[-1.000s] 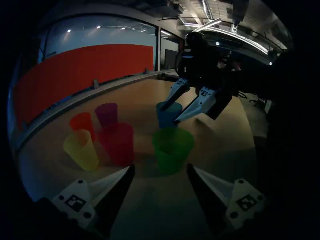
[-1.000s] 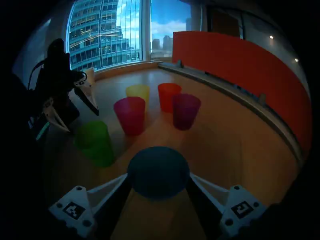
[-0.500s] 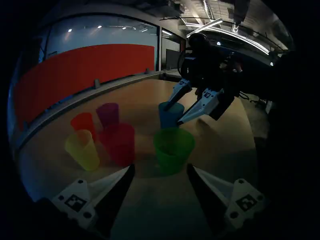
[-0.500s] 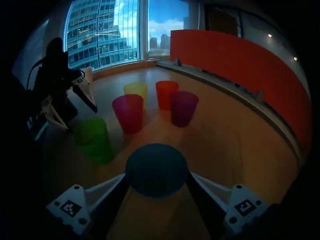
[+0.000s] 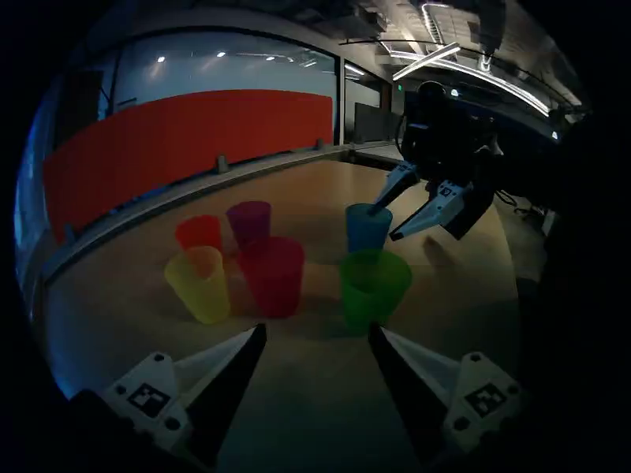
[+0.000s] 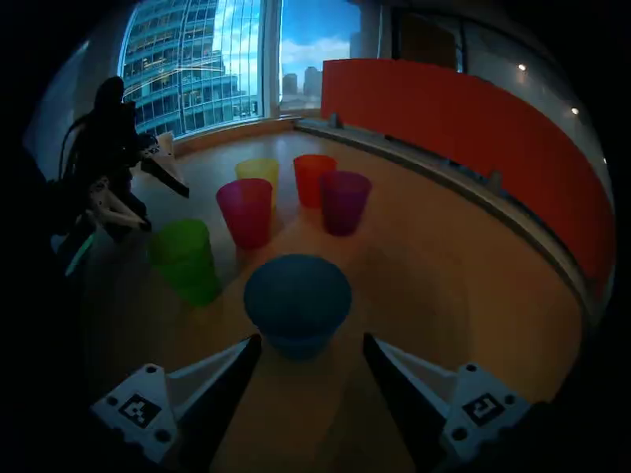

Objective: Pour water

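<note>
A blue cup (image 6: 297,303) stands upright on the wooden table (image 6: 449,268), just ahead of my right gripper (image 6: 311,340), which is open; its fingertips flank the cup's base without pressing on it. In the left gripper view the blue cup (image 5: 367,227) stands behind a green cup (image 5: 375,284), with the right gripper (image 5: 382,223) reaching in from the far right. My left gripper (image 5: 315,331) is open and holds nothing, a short way in front of the green cup. I cannot tell whether any cup holds water.
Magenta (image 5: 276,272), yellow (image 5: 201,282), red (image 5: 199,234) and purple (image 5: 250,223) cups cluster left of the green one. A red wall panel (image 5: 189,142) runs along the table's far edge. The left gripper (image 6: 169,210) and a dark sleeve show beyond the green cup (image 6: 183,260).
My right gripper has let go of the blue cup and drawn back a little, leaving the cup standing on the table. The left gripper has turned slightly, so the cups sit farther right in its view.
</note>
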The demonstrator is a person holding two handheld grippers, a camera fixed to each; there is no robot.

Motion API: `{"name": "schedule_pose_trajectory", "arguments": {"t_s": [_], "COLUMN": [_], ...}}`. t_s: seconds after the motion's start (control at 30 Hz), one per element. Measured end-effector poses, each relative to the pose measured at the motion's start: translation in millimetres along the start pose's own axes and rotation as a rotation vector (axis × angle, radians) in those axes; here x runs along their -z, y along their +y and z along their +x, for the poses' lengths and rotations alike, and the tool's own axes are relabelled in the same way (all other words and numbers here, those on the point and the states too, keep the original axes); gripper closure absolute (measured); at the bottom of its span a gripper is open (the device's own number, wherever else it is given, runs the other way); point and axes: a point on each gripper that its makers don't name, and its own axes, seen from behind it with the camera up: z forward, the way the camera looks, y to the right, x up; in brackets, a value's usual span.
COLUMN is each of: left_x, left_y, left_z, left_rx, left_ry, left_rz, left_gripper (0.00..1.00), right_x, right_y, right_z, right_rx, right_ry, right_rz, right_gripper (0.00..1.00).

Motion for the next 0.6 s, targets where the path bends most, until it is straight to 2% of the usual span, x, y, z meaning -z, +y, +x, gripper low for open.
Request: {"name": "schedule_pose_trajectory", "arguments": {"t_s": [0.37,0.6], "left_x": [23.8,37.0], "left_y": [-38.0,-68.1], "left_z": [-2.7,-4.5], "left_rx": [0.046,0.091], "left_ry": [0.021,0.047], "left_rz": [0.138,0.253], "left_gripper": [0.04,0.04], "right_x": [26.5,37.8], "right_y": [10.4,20.8], "right_z": [-9.9,-9.1], "right_rx": [-0.037,-0.084], "right_ry": [0.024,0.057], "right_rz": [-0.064,-0.121], "right_gripper": [0.00,0.00]}}
